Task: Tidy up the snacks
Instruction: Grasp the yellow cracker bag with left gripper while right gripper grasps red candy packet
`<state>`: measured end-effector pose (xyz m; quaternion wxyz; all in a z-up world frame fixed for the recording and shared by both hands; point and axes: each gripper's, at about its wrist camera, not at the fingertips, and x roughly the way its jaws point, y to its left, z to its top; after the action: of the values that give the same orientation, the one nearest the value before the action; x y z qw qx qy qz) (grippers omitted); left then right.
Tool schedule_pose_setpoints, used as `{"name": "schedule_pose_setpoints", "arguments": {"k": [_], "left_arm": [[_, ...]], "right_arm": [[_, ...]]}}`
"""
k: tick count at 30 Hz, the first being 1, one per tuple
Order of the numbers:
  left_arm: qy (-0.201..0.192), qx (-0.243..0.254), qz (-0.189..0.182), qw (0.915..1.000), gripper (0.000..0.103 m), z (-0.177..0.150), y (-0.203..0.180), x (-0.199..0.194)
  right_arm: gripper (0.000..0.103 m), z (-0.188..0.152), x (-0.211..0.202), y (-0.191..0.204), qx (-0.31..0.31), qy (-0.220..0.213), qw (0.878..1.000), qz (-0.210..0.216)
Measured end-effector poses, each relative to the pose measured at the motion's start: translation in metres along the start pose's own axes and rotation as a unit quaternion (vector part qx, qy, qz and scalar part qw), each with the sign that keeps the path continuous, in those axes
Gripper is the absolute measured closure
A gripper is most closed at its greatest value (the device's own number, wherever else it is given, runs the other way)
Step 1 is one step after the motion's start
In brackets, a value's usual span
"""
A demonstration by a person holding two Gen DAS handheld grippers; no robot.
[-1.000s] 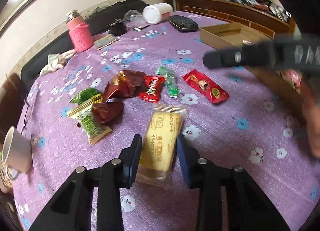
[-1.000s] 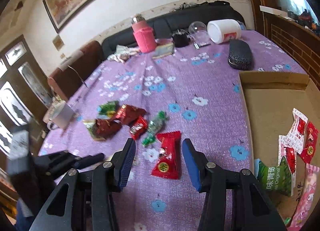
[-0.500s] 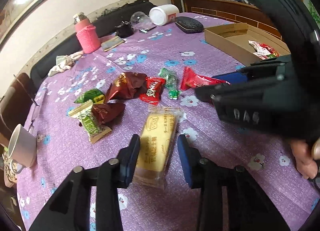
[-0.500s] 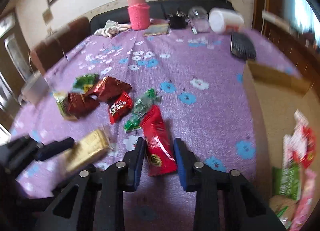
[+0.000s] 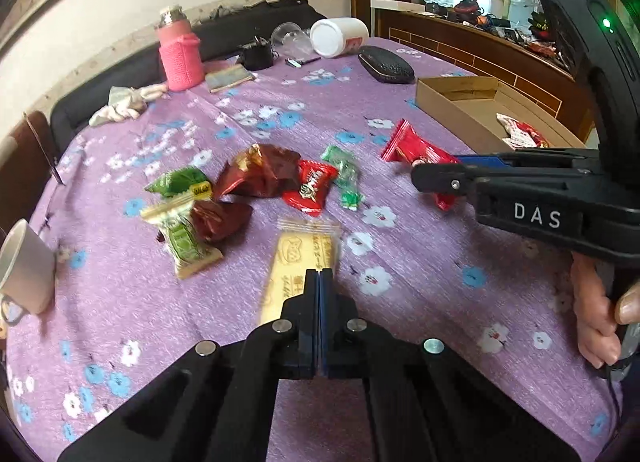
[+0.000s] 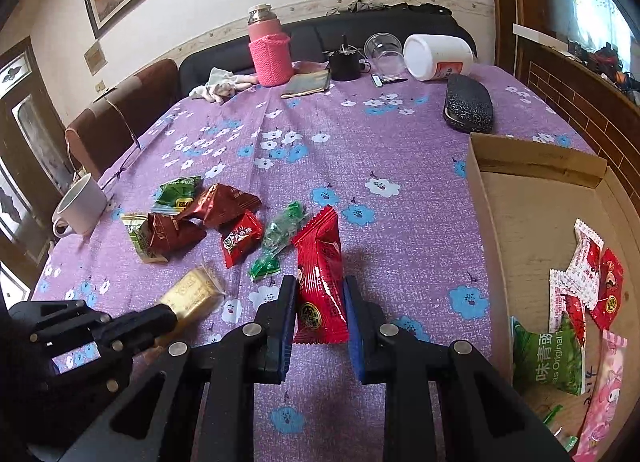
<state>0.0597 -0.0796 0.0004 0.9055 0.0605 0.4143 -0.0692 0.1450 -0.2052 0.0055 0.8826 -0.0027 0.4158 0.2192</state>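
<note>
A yellow biscuit packet [image 5: 304,258] lies lengthwise in front of my left gripper [image 5: 319,278], whose jaws are pressed together on its near end. The right wrist view shows that packet [image 6: 192,294] tilted up from the left gripper [image 6: 164,314]. My right gripper [image 6: 319,286] is shut on a long red snack packet [image 6: 320,254], with a pad against each side of its near half. Seen from the left wrist, the red packet [image 5: 408,146] sticks out past the right gripper [image 5: 436,174]. A cardboard box [image 6: 484,214] to the right holds several packets.
Loose snacks lie mid-table: brown packets [image 6: 224,202], a small red one [image 6: 240,238] and green ones [image 6: 280,230]. A white mug [image 6: 80,206] stands at the left edge. A pink flask [image 6: 270,58], white jar [image 6: 438,58] and black case [image 6: 468,104] are at the back.
Both grippers closed. The left went from open around the yellow packet to shut on its end. The right narrowed onto the red packet. The yellow packet now looks lifted.
</note>
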Motion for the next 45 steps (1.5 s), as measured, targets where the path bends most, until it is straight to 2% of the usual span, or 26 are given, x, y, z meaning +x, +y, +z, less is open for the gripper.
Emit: {"name": "schedule_pose_setpoints", "arguments": {"k": [1, 2, 3, 4, 5, 13, 16, 17, 18, 22, 30, 45], "left_arm": [[-0.001, 0.0, -0.006, 1.0, 0.099, 0.001, 0.001, -0.001], [-0.001, 0.0, -0.012, 0.9999, 0.085, 0.001, 0.001, -0.002], [-0.002, -0.004, -0.012, 0.9999, 0.057, 0.001, 0.002, -0.002], [-0.006, -0.008, -0.006, 0.9999, 0.046, 0.001, 0.004, -0.003], [-0.013, -0.008, 0.0, 0.9999, 0.041, 0.001, 0.004, -0.005], [0.01, 0.002, 0.008, 0.9999, 0.041, -0.001, 0.003, 0.011], [0.016, -0.001, 0.007, 0.9998, 0.058, -0.001, 0.003, 0.015], [0.015, -0.003, 0.004, 0.9999, 0.069, -0.001, 0.002, 0.015], [0.015, -0.003, 0.004, 0.9999, 0.071, -0.001, 0.001, 0.015], [0.008, 0.009, 0.018, 0.9998, 0.071, -0.002, -0.005, 0.012], [-0.042, -0.034, -0.013, 0.9984, 0.071, 0.005, 0.01, -0.012], [-0.041, -0.043, -0.012, 0.9982, 0.071, 0.006, 0.013, -0.012]], "right_arm": [[0.079, 0.0, 0.0, 0.0, 0.0, 0.0, 1.0, 0.0], [0.079, 0.0, 0.0, 0.0, 0.001, 0.0, 1.0, 0.0], [0.079, 0.0, 0.0, 0.0, 0.003, 0.0, 1.0, 0.001], [0.079, 0.0, -0.001, -0.001, 0.004, 0.0, 1.0, 0.001], [0.079, 0.0, -0.001, -0.001, 0.006, 0.0, 1.0, 0.001], [0.079, 0.0, -0.003, -0.003, 0.012, -0.003, 1.0, 0.007], [0.079, 0.0, -0.005, -0.002, 0.01, -0.003, 1.0, 0.01], [0.079, 0.0, -0.005, -0.002, 0.009, -0.004, 1.0, 0.01], [0.079, 0.0, -0.005, -0.001, 0.008, -0.004, 1.0, 0.011], [0.079, 0.0, -0.005, 0.0, 0.007, -0.006, 1.0, 0.012], [0.079, 0.0, -0.006, 0.0, 0.008, -0.008, 1.0, 0.013], [0.079, 0.002, -0.011, -0.002, 0.014, -0.016, 1.0, 0.016]]}}
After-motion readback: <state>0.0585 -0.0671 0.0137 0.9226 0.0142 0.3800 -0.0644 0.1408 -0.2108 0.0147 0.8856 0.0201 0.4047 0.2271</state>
